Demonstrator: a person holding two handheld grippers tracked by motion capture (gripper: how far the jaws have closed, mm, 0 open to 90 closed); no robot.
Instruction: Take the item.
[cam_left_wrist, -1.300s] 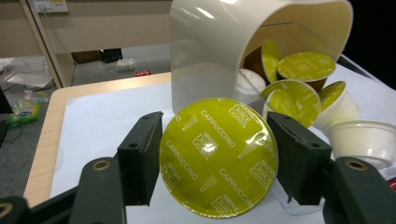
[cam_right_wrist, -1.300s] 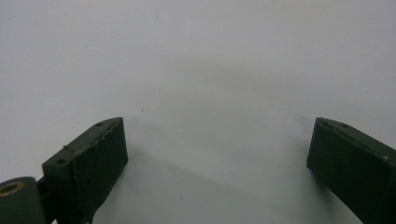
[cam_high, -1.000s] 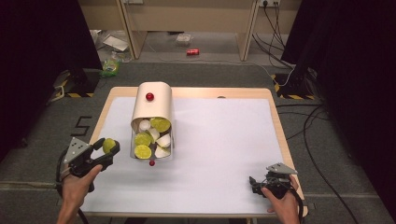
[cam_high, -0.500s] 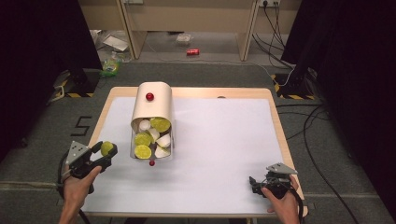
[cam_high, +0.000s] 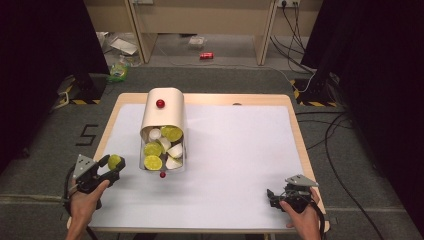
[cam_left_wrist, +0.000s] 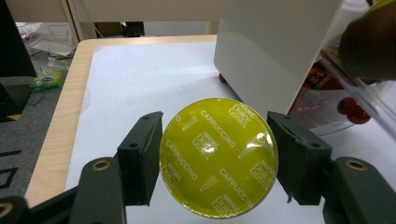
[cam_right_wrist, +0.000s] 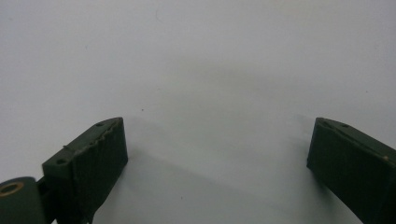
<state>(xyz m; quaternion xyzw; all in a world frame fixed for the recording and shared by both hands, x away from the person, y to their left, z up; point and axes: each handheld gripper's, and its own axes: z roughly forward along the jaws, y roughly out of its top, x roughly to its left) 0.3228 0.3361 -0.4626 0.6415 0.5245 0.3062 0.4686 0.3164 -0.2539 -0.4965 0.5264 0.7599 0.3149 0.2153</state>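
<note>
So over at the lower left of the high view, the left gripper (cam_high: 111, 167) has its jaws clamped on a round yellow-green coffee capsule with a shiny foil lid (cam_left_wrist: 218, 156). In the left gripper view you can read "Cappuccino" on the foil, pinched from both sides and held off the table near its lower left corner. Just right of that, middle-left of the frame, sits the beige curved-top capsule dispenser with a clear front drawer (cam_high: 163, 131), stocked with more green and white capsules, plus a small red knob (cam_high: 160, 103) on top. My read is we're at the carry step: one capsule is out and in hand, and the next move looks like setting it down on the open sheet, which calls for lowering it flat so it doesn't roll. Far over at the lower right, the right gripper (cam_high: 274, 196) rests idle with its jaws spread wide and nothing between them. The surface is a white sheet (cam_high: 240, 150) over a light wooden table (cam_high: 260, 99). Around it there's grey carpet, cables and a red can (cam_high: 206, 55) at the top of the frame.
</note>
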